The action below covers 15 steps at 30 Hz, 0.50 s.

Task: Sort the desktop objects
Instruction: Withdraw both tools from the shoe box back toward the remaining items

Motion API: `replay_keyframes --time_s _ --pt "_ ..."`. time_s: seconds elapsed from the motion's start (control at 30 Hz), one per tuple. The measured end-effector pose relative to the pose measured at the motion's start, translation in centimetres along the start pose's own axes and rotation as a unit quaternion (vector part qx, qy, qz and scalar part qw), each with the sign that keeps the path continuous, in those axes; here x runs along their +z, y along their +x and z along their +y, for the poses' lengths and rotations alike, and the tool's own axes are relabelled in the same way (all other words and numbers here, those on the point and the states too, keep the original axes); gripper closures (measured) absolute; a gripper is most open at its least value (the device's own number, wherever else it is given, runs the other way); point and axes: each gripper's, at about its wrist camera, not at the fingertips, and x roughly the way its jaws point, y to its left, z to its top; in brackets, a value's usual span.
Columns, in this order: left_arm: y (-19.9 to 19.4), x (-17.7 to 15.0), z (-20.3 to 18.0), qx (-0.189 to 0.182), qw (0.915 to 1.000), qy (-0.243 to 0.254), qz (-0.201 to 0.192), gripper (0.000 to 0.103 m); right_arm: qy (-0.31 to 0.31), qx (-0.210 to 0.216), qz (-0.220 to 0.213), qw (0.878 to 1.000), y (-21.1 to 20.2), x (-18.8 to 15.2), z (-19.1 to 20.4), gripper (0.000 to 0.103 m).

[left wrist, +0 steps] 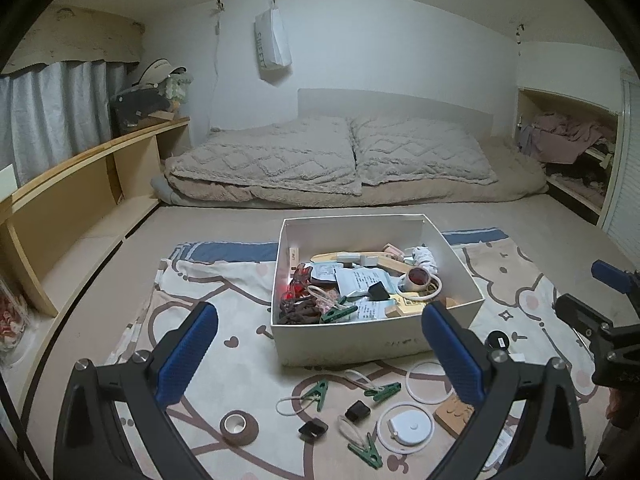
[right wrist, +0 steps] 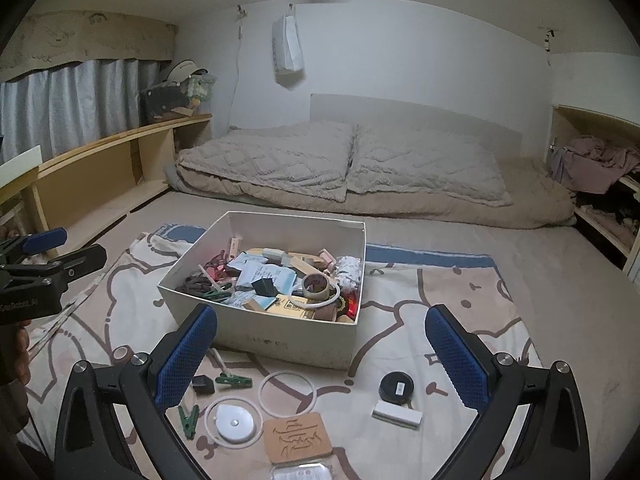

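Note:
A white box (left wrist: 348, 340) (right wrist: 276, 340) full of small items stands on a patterned cloth. In front of it lie green clips (left wrist: 318, 394), black clips (left wrist: 357, 411), a brown tape roll (left wrist: 239, 427), white rings (left wrist: 428, 376) (right wrist: 287, 393), a round white disc (left wrist: 408, 426) (right wrist: 234, 422) and a brown carved coaster (right wrist: 298, 436). A black round case (right wrist: 396, 387) and a white eraser (right wrist: 397, 414) lie to the right. My left gripper (left wrist: 320, 344) is open and empty above the loose items. My right gripper (right wrist: 322, 346) is open and empty too.
A bed with beige quilts (left wrist: 332, 160) fills the back. A wooden shelf (left wrist: 80, 184) runs along the left. An open cupboard with clothes (left wrist: 568, 148) is at the right. The right gripper shows at the left wrist view's right edge (left wrist: 600, 312).

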Motion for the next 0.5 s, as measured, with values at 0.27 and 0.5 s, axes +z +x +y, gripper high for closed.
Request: replay_keyframes --time_s 0.27,0.5 --pt "-1.9 -1.7 -0.1 -0.007 0.9999 -0.001 -0.01 0.0 -0.001 -0.003 -0.009 1.0 -1.3 -1.9 0.0 0.0" --pt "-2.4 -3.8 0.0 -0.008 0.9998 -0.01 -0.013 0.0 -0.001 -0.007 -0.006 1.0 -1.6 -4.4 0.0 0.0"
